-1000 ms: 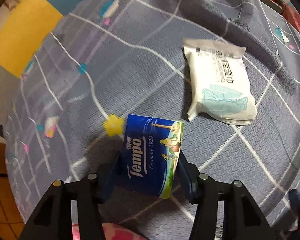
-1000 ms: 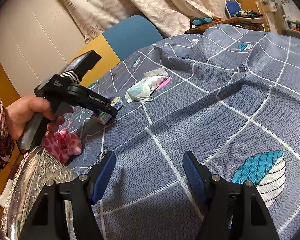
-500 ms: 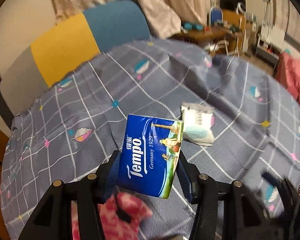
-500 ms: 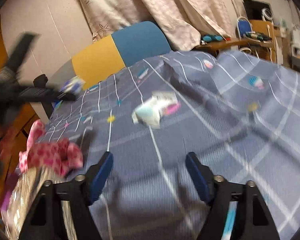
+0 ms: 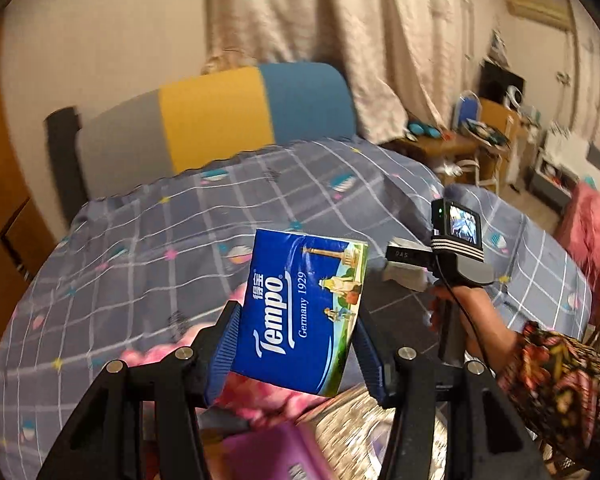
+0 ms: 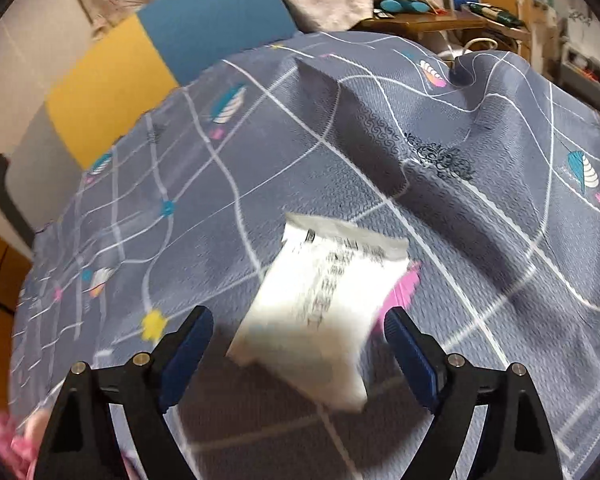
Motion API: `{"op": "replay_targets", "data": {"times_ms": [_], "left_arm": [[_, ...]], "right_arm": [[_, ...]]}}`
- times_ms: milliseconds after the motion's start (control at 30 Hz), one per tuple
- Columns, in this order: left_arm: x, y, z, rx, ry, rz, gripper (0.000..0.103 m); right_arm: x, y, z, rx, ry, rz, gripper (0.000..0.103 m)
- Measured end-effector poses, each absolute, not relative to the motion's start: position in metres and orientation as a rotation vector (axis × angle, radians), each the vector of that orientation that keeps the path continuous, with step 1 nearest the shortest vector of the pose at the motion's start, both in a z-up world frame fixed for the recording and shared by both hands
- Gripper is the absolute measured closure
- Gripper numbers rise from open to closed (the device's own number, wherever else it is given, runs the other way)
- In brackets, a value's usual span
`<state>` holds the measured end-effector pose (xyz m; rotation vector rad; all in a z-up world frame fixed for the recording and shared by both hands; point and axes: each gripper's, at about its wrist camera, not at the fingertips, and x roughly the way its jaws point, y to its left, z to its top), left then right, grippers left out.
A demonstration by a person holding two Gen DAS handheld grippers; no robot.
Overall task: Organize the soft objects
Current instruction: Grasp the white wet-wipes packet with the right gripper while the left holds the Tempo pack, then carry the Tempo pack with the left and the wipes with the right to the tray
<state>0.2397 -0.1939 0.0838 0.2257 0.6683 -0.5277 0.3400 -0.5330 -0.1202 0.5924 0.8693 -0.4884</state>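
Count: one blue tissue pack (image 5: 304, 316); one white wipes pack (image 6: 320, 312); one pink plush item (image 5: 260, 396); one purple packet (image 5: 276, 456); one silver container (image 5: 360, 420); one patterned bedsheet (image 6: 260, 168); two grippers, left gripper (image 5: 296, 352) and right gripper (image 6: 296, 348).

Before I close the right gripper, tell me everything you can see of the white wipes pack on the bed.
The white wipes pack is a soft, pillow-shaped plastic pouch with a crimped flat seal at its far end and dark print, too blurred to read, on its upper face. It lies flat and unopened-looking on the grey checked bedsheet, angled diagonally, partly covering a pink motif. It sits between the fingers of the right gripper, whose jaws have just been opening; neither pad touches it.
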Motion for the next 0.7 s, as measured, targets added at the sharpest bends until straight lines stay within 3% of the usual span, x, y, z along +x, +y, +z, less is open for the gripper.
{"op": "replay_targets", "data": {"times_ms": [133,167,333,700], "left_arm": [[0.232,-0.157,0.085,0.169,0.672,-0.483,0.048],[0.229,-0.151,0.084,0.163,0.67,-0.474,0.048],[0.224,-0.121,0.074,0.11,0.699,-0.44,0.048],[0.204,-0.078,0.058,0.062,0.724,-0.393,0.048]], "right_arm": [[0.356,-0.533,-0.133,0.516,0.937,-0.542,0.015],[0.356,-0.529,-0.132,0.483,0.93,-0.538,0.023],[0.34,-0.53,-0.128,0.487,0.906,-0.476,0.037],[0.289,-0.524,-0.12,0.469,0.898,-0.448,0.04]]}}
